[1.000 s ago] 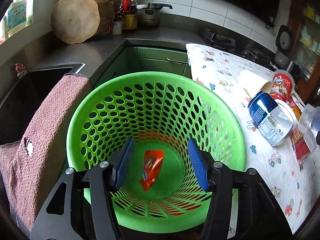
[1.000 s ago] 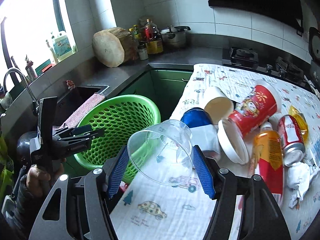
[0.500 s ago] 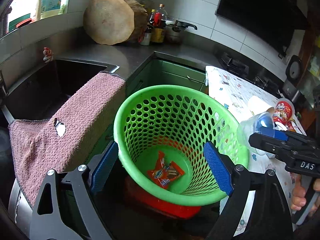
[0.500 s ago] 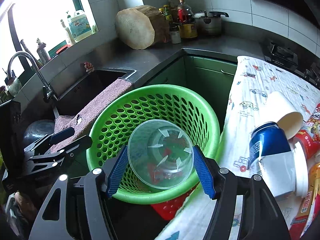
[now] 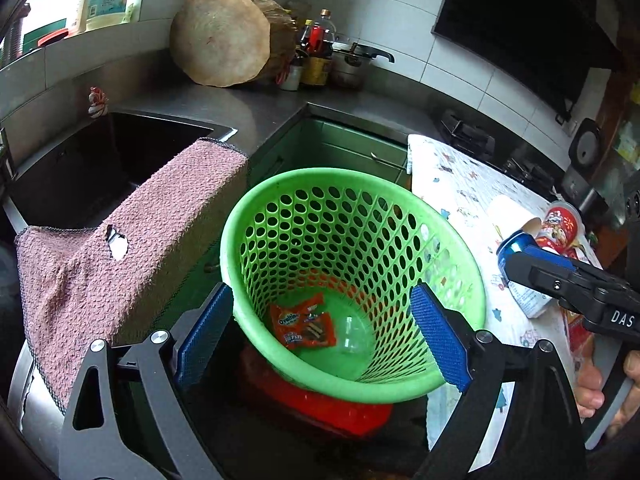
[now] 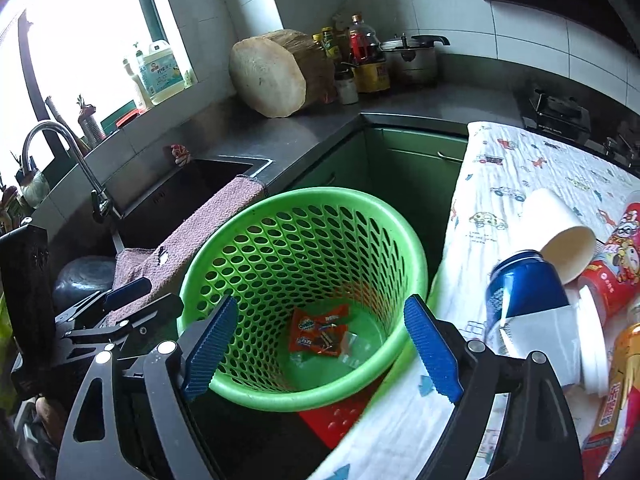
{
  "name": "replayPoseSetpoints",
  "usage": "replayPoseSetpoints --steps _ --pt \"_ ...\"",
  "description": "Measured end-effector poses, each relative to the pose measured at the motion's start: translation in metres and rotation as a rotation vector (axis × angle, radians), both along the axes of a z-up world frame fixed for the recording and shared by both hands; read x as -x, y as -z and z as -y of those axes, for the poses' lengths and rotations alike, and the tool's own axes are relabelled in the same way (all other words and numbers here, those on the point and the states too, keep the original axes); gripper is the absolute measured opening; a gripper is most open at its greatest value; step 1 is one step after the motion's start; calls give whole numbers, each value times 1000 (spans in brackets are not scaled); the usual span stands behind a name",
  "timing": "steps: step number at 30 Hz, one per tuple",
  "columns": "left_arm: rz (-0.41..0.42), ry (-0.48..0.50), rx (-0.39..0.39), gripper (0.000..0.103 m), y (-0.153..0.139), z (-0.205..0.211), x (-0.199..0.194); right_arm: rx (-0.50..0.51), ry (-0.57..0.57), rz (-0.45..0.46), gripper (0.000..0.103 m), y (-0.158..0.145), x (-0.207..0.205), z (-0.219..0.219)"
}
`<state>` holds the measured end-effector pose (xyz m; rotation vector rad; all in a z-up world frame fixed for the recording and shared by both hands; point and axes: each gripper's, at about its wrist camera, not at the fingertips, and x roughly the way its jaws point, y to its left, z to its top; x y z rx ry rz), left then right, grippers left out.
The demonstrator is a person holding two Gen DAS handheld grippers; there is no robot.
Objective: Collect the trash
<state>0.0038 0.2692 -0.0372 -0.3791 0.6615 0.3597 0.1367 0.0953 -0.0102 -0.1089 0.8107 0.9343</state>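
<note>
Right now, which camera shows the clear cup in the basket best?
The right wrist view: the clear cup shows as glinting plastic beside the wrapper on the basket floor. In the left wrist view it is only a faint glint.

Green perforated basket (image 5: pixel 352 376) – orange wrapper (image 5: pixel 303 322) (blue-padded fingers (image 5: pixel 436 334)).

Pink towel (image 5: pixel 132 248) draped over sink (image 5: pixel 100 160); wood block (image 6: pixel 272 76) behind

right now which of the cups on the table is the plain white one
The paper cup lying on its side, mouth resting on the blue can. The cup beside it is red and printed.
</note>
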Motion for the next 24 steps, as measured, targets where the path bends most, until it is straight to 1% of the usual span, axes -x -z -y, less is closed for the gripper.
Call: replayPoseSetpoints --steps 3,9,14,16,18,24 --pt "-1 17 -4 90 -2 9 -5 11 37 36 82 -4 -3 28" --pt "10 53 -8 91 -7 29 -16 34 145 64 82 -8 -23 90" --pt "6 93 0 92 -8 47 -28 62 219 43 76 -1 -47 128" --pt "0 112 3 92 -7 54 -33 70 233 23 70 4 -54 138" --pt "-5 131 8 92 -7 61 -39 72 237 3 67 8 -60 143" --pt "-23 174 13 92 -5 79 -55 75 229 -31 57 17 -72 137"
